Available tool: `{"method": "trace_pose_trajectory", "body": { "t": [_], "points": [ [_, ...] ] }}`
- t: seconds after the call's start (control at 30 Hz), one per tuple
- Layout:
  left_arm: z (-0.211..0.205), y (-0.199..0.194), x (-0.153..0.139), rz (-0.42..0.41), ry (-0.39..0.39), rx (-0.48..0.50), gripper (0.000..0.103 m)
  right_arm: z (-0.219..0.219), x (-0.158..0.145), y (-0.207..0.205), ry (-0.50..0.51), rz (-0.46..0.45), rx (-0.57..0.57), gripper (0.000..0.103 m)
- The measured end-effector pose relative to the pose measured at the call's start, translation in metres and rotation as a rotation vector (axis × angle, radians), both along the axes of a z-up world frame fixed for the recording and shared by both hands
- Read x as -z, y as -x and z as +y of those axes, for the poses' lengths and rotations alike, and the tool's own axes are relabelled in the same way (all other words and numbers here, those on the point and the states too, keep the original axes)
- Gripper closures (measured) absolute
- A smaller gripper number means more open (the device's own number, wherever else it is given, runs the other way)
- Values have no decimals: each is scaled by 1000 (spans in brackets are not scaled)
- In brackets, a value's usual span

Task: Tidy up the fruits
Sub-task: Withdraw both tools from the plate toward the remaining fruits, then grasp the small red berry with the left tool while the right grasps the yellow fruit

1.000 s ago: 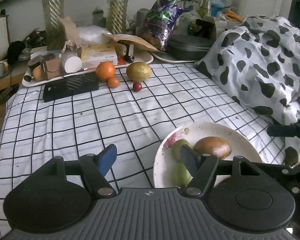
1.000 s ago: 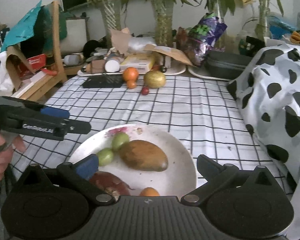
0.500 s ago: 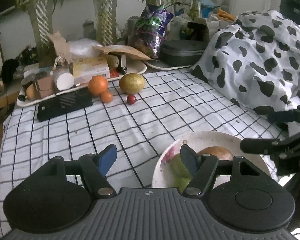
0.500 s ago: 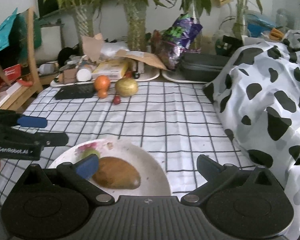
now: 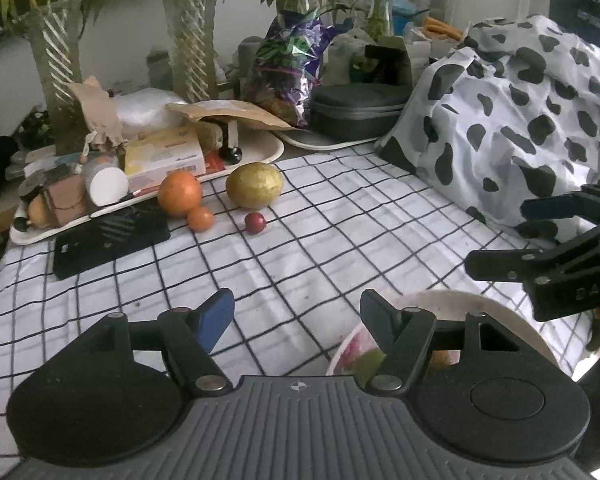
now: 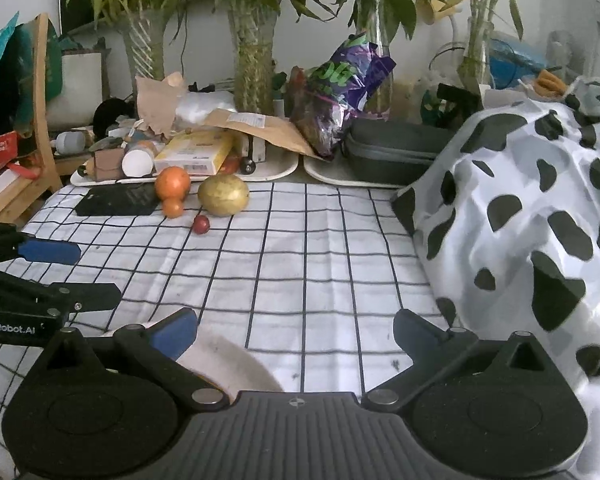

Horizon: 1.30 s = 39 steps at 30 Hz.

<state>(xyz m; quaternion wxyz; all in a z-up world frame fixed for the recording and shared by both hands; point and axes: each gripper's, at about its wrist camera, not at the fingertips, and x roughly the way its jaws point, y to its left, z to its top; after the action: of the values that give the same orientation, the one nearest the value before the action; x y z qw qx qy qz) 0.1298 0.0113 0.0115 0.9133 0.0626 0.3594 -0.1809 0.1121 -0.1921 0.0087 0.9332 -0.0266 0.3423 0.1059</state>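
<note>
An orange [image 5: 179, 193], a small orange fruit [image 5: 200, 218], a yellow-green round fruit [image 5: 254, 184] and a small red fruit [image 5: 255, 223] lie on the checked cloth at the far side; they also show in the right wrist view: orange [image 6: 172, 182], yellow-green fruit [image 6: 223, 194], red fruit [image 6: 201, 224]. A white plate [image 5: 496, 312] with fruit mostly hidden sits just under my left gripper [image 5: 297, 314], which is open and empty. My right gripper [image 6: 296, 330] is open and empty, the plate's rim [image 6: 236, 364] at its left finger.
A black flat box [image 5: 112, 240] lies beside the fruits. A cluttered white tray [image 5: 260, 156], plant vases, a purple bag [image 5: 296, 64] and a dark case [image 5: 360, 110] line the far edge. A cow-print cloth [image 6: 540, 208] is heaped on the right.
Both grippers have pulled back and up from the plate. The plate and its fruits have slid down under the gripper bodies in both views.
</note>
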Motion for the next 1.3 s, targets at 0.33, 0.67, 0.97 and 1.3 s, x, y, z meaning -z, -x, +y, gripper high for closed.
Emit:
{"method": "trace_pose_trajectory", "body": {
  "t": [0.33,0.67,0.97,1.3],
  "points": [
    [2,-38,3,21,31,10,35,6,5,-43,27,3,-20,0],
    [0,-77,18,36,6,28,35,7,9,-86,34,5,-22,0],
    [-6,-107,36,6,-18,75,49,13,20,-120,67,17,-33,0],
    [-7,-139,57,18,-45,83,62,27,31,-148,136,2,-92,0]
  ]
}}
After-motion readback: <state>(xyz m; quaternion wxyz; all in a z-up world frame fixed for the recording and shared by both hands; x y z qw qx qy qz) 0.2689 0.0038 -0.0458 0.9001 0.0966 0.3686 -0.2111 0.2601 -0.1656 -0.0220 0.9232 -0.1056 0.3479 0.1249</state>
